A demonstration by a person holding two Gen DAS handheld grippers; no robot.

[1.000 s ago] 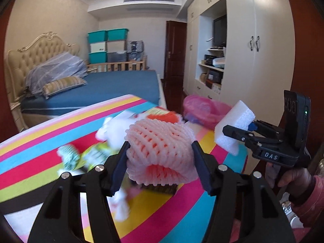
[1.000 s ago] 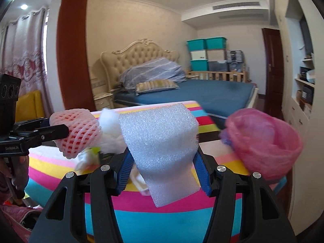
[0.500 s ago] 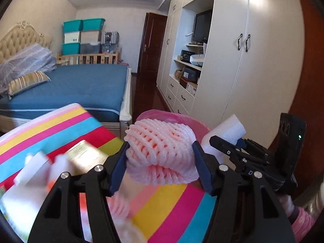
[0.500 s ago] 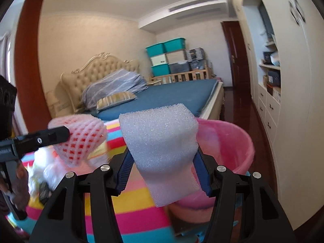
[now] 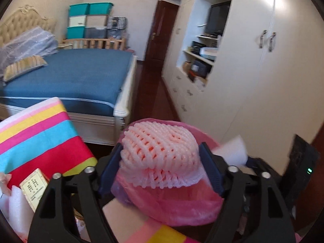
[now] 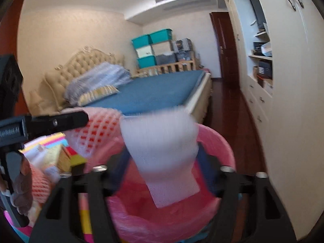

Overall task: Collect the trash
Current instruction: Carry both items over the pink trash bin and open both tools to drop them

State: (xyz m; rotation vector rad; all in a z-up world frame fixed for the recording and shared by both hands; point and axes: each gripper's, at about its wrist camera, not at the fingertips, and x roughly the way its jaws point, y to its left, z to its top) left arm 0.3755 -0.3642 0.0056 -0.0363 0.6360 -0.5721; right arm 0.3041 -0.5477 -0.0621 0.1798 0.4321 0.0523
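Left gripper [image 5: 160,162] clamps a pink foam net [image 5: 160,151]; right gripper [image 6: 162,162] clamps white foam [image 6: 162,154]. Both hang over the pink-bagged bin [image 6: 224,147], beside a striped cloth [image 5: 40,133] and blue bed [image 5: 81,75].

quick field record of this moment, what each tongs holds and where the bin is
left tongs: shut on pink foam fruit net, held over the bin
right tongs: shut on white foam sheet, held over the bin
bin: pink, lined with pink bag, beside the striped cloth
left on cloth: small printed box, more white foam
status: both pieces not yet dropped
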